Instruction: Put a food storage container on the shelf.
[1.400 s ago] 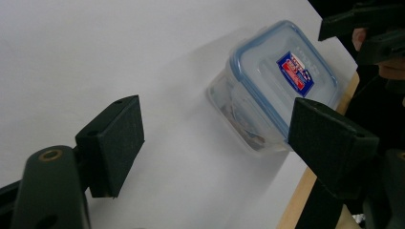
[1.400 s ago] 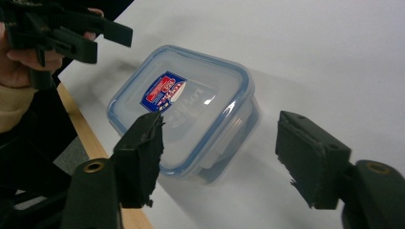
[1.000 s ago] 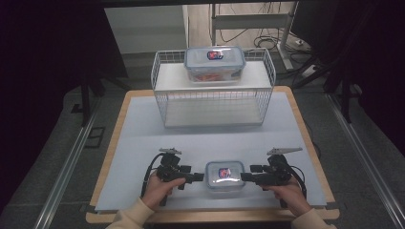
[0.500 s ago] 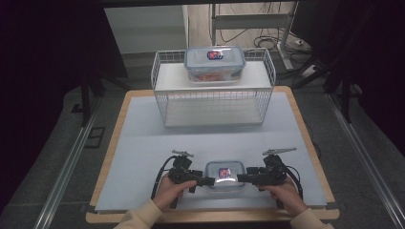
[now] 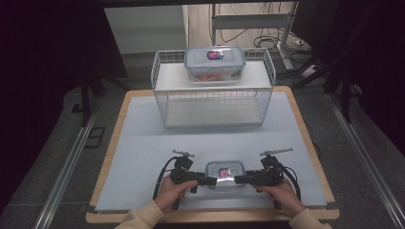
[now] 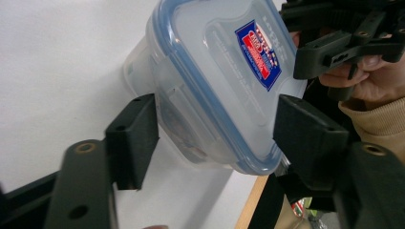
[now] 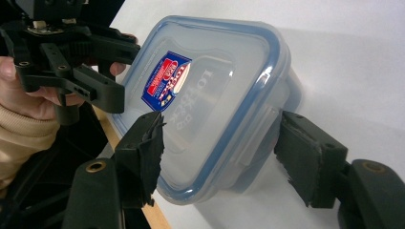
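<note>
A small clear lidded container (image 5: 224, 172) with a blue rim and a red-and-blue label lies near the table's front edge. My left gripper (image 5: 210, 181) is at its left end, my right gripper (image 5: 239, 180) at its right end. In the left gripper view the container (image 6: 224, 71) sits between the jaws of the left gripper (image 6: 215, 138), whose pads touch both sides. In the right gripper view the right gripper (image 7: 219, 157) clasps the container (image 7: 215, 81) the same way. Both pairs of jaws have just been closing on it.
A white wire rack (image 5: 212, 102) stands at the back of the pale mat (image 5: 143, 143), with a larger lidded container (image 5: 215, 62) on top. The wooden front edge (image 5: 210, 215) runs just under the person's hands. Open mat lies between the rack and the grippers.
Both grippers have moved inward from either side until their jaws straddle the small container's ends, and the jaws have narrowed onto it. The container stays in place.
</note>
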Demonstrator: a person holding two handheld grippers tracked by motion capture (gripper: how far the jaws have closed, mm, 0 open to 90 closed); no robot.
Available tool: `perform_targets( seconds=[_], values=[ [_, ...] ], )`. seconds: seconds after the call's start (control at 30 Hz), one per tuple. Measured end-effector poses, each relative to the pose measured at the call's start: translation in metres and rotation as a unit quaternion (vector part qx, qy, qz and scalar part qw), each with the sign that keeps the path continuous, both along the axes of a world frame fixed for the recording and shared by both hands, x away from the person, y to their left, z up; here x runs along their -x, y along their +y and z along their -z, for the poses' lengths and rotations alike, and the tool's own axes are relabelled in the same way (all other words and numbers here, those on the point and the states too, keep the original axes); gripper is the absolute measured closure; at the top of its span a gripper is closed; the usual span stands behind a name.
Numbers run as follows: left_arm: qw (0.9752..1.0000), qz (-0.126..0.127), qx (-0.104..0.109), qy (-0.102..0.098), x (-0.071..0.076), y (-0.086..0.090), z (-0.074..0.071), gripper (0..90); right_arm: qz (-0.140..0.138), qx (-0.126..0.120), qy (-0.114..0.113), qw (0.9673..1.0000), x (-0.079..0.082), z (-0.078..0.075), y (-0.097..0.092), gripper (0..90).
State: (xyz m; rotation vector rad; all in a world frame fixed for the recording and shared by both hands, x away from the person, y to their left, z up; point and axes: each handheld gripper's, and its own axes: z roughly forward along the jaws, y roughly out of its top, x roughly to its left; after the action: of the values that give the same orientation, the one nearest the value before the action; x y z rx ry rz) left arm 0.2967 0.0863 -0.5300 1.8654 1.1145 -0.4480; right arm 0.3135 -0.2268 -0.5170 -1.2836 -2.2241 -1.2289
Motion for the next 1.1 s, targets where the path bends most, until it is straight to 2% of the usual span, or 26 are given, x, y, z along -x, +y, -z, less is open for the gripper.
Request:
perform_targets(
  seconds=[0.13, 0.4, 0.77, 1.1],
  values=[
    [1.0, 0.0, 0.003, -0.008, 0.003, 0.003, -0.002, 40.8, 0.009, -0.008, 0.004, 0.9999, 0.002, -0.001, -0.003, 40.4],
    [0.9997, -0.009, 0.019, -0.009, 0.007, 0.007, -0.003, 48.9, 0.013, -0.014, -0.015, 0.9997, 0.01, -0.004, -0.007, 45.8],
    [0.9994, -0.019, 0.027, -0.01, 0.011, 0.008, -0.005, 52.8, 0.027, -0.018, -0.022, 0.9992, 0.018, -0.006, -0.008, 48.9],
    [0.9991, -0.028, 0.023, -0.023, 0.014, 0.008, -0.007, 53.0, 0.043, -0.031, -0.009, 0.9985, 0.021, -0.006, -0.008, 51.9]
  ],
)
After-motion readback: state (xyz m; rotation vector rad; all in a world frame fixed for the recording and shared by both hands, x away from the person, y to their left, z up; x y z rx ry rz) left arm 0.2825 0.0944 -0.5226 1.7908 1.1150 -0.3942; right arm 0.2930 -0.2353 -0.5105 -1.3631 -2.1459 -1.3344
